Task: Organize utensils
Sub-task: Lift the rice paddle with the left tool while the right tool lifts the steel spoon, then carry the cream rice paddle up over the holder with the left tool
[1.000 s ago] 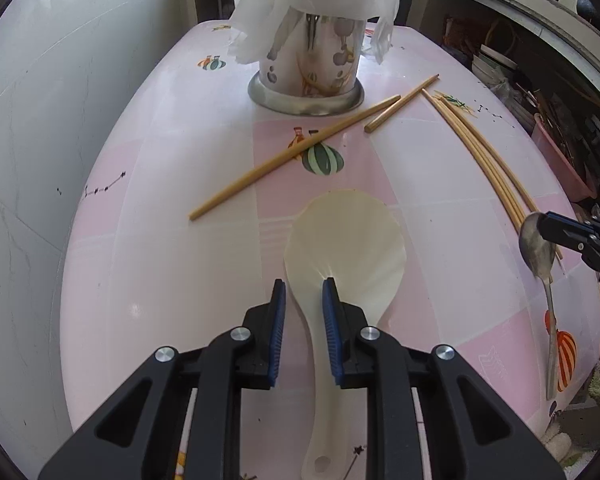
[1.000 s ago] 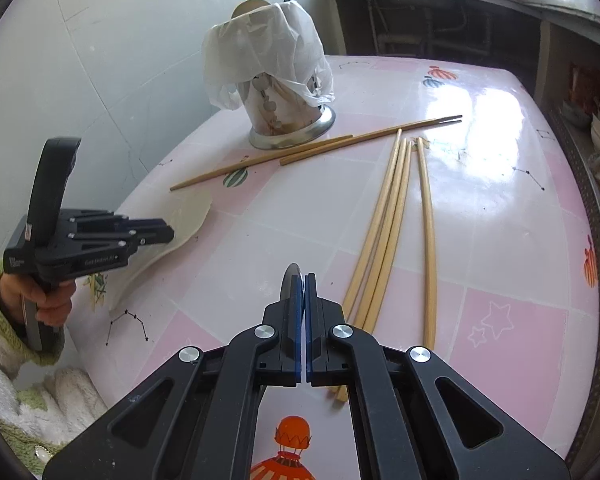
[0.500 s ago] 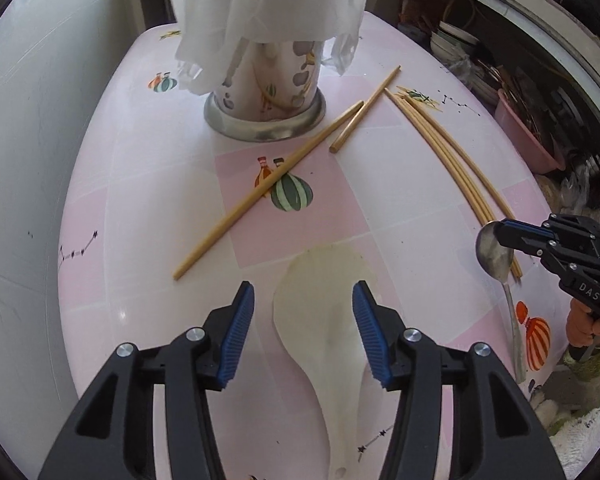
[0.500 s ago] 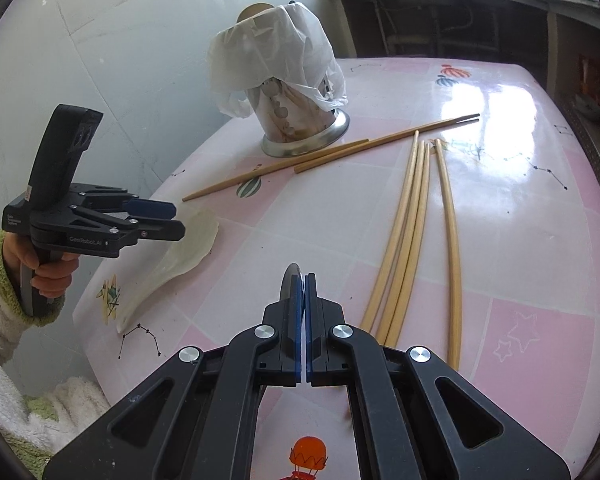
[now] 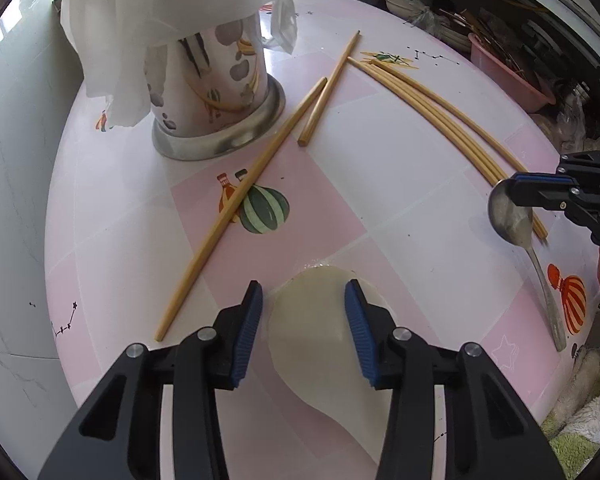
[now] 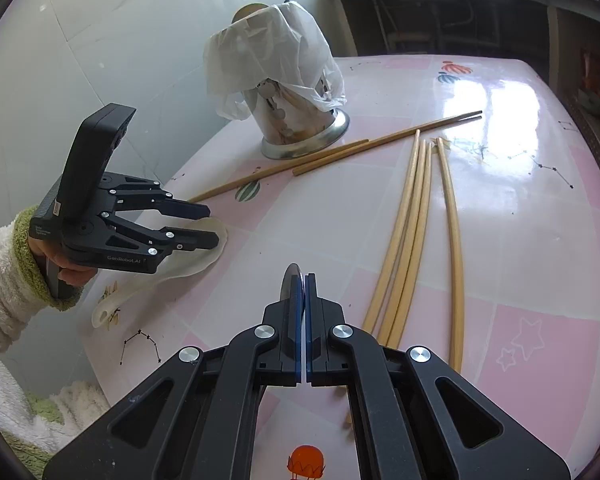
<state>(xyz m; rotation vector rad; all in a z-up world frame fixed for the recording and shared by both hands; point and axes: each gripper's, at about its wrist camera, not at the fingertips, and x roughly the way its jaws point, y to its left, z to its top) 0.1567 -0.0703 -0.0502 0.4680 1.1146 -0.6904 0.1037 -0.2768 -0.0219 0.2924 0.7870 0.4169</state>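
The left gripper stands wide open above the broad blade of a cream-white plastic rice paddle, which lies flat on the pink-and-white checked tabletop in the lower centre of the left wrist view; its blue-padded fingers sit either side of the blade without touching it. In the right wrist view the paddle is at the left, its narrow handle with a hanging hole pointing toward the lower left table edge.

The right gripper is closed on the bowl edge of a metal spoon; at the right of the left wrist view the dull grey bowl is pinched and tilted while the handle slopes down toward the lower right.

Two brown wooden chopsticks lie at centre, near a metal utensil holder draped with a white plastic bag in the upper left. Four long pale bamboo chopsticks lie right of centre in the right wrist view.
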